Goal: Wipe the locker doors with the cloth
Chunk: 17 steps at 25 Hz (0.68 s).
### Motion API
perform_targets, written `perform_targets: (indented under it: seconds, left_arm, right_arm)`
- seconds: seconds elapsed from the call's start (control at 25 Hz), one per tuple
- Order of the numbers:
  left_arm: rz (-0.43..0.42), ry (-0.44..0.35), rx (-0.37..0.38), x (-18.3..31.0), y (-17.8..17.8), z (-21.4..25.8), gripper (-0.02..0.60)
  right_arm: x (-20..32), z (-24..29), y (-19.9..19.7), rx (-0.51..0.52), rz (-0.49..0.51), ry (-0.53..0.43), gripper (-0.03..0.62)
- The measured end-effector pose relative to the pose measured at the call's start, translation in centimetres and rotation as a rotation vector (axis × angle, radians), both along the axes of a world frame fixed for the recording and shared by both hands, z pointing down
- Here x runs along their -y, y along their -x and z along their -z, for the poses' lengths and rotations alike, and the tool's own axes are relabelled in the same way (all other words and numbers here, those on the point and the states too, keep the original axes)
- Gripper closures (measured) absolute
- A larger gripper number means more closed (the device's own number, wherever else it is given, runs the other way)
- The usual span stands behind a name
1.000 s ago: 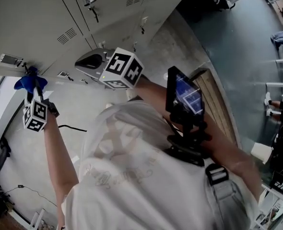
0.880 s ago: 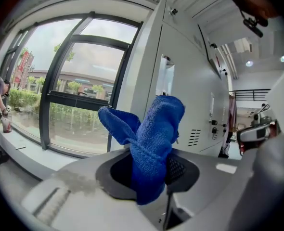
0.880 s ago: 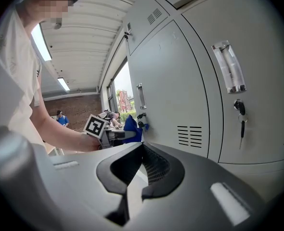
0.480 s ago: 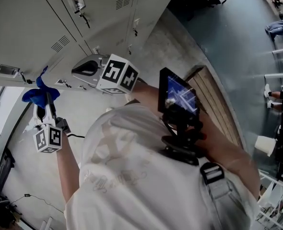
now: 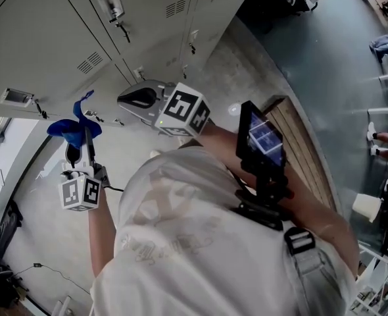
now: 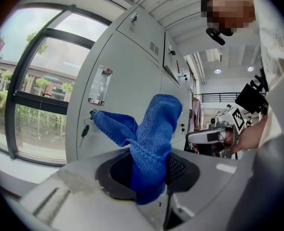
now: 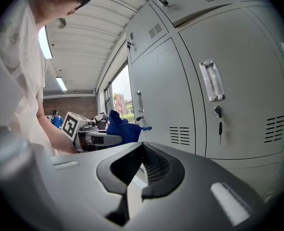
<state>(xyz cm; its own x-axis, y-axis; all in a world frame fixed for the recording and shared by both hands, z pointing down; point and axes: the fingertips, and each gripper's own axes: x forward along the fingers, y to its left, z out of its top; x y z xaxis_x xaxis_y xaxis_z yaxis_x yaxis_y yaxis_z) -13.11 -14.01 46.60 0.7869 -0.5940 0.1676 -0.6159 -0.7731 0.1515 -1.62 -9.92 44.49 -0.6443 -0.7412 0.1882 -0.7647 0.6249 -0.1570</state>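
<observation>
Cloth (image 5: 71,126) position differs from a second ago: the blue cloth, clamped in the closed jaws of the left gripper (image 5: 83,147), now sits farther right along the lower locker door (image 5: 43,45), away from the label holder (image 5: 16,97). Contact with the door cannot be confirmed. The right gripper (image 5: 133,98) points at the lockers beside it, with its jaws closed on nothing. A key (image 6: 86,125) hangs from the lock just beside the cloth's loose corner. A chest-mounted screen (image 5: 263,140) and the person's shirt (image 5: 181,242) block the lower head view.
</observation>
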Motion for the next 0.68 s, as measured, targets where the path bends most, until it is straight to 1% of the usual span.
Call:
perform_targets:
  seconds: [0.68]
  left_arm:
    - [-0.019,0.008,0.005,-0.3,-2.8,-0.1,0.454]
  right_arm:
    - [-0.5,1.1,-1.6,0.011,-0.003,-0.033,0.588]
